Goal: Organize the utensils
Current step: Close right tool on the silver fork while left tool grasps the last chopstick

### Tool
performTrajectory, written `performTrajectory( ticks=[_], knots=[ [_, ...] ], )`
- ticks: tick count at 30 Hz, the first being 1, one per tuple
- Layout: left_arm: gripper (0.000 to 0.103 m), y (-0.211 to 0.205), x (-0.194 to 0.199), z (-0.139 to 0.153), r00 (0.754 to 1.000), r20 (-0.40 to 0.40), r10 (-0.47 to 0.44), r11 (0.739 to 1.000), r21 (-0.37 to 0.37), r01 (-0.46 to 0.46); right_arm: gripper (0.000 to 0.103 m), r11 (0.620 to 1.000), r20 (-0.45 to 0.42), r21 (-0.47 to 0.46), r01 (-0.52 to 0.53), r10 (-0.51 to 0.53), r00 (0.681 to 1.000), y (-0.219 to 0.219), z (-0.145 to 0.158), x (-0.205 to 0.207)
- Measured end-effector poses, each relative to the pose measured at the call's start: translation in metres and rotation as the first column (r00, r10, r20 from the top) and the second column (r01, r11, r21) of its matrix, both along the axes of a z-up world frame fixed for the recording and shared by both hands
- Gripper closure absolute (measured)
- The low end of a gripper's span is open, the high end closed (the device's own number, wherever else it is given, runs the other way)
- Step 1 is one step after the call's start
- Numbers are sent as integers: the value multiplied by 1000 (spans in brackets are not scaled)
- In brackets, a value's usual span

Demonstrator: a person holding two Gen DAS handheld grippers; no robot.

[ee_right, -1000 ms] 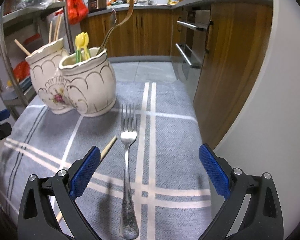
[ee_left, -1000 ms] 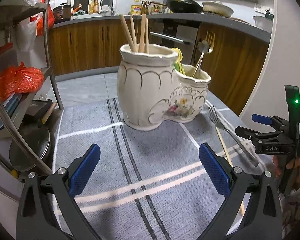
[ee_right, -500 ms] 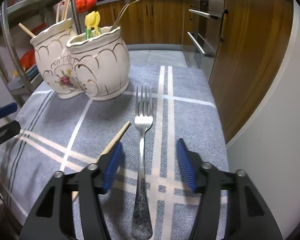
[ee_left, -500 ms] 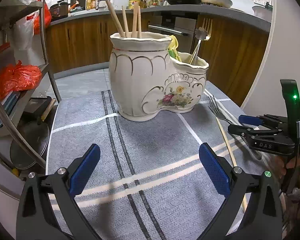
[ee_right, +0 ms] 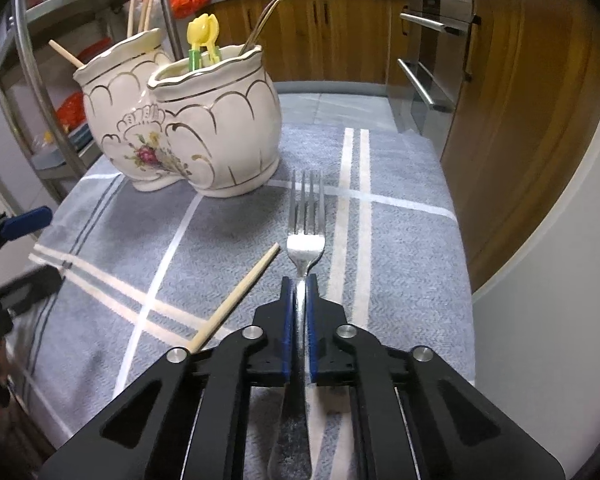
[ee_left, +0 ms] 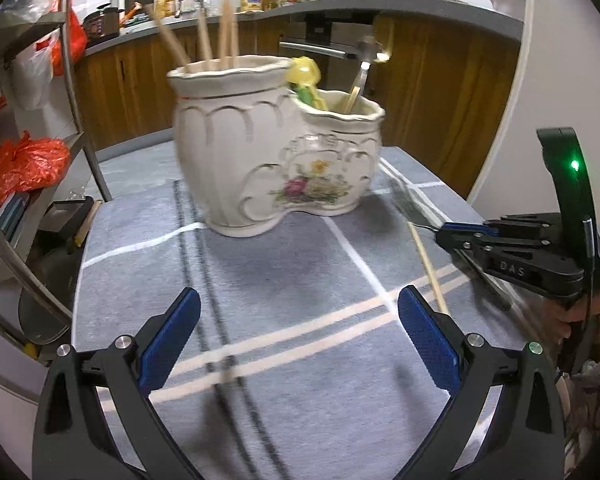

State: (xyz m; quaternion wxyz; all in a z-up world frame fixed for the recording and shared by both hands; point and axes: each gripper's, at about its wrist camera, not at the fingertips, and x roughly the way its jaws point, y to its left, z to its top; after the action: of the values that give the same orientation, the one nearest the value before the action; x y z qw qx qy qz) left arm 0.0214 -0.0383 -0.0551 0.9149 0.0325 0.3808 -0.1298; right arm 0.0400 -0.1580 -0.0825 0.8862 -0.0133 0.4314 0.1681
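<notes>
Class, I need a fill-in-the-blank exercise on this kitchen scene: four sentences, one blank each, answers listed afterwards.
1. The right tongs are shut on the handle of a ____.
2. Beside the fork, on the striped cloth, lies a single wooden ____.
3. The left tongs hold ____.
4. The yellow plastic utensils stand in the ____ compartment of the ceramic holder.

Answers: fork; chopstick; nothing; shorter

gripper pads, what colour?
Blue, on both. Clearest in the left wrist view: left gripper pads wide apart, unobstructed.
</notes>
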Motion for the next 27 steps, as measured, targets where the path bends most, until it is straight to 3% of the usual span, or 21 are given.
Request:
performTrajectory(
  ticks=[13,15,20,27],
  knots=[
    [8,-66,0,-11,990,-83,-111,994,-1,111,97,997,74,80,1,-7,997,-22,14,-19],
    [14,-73,-2,-13,987,-92,-129,991,9,130,97,996,85,92,-5,-3,996,-24,17,-21],
    [46,-88,-6,-21,980,-125,-158,985,45,164,97,993,102,115,-7,-5,995,-31,19,-25],
    [64,-98,-23,-25,970,-149,-193,976,77,206,97,991,121,134,-13,-4,993,-35,22,-29]
  ],
)
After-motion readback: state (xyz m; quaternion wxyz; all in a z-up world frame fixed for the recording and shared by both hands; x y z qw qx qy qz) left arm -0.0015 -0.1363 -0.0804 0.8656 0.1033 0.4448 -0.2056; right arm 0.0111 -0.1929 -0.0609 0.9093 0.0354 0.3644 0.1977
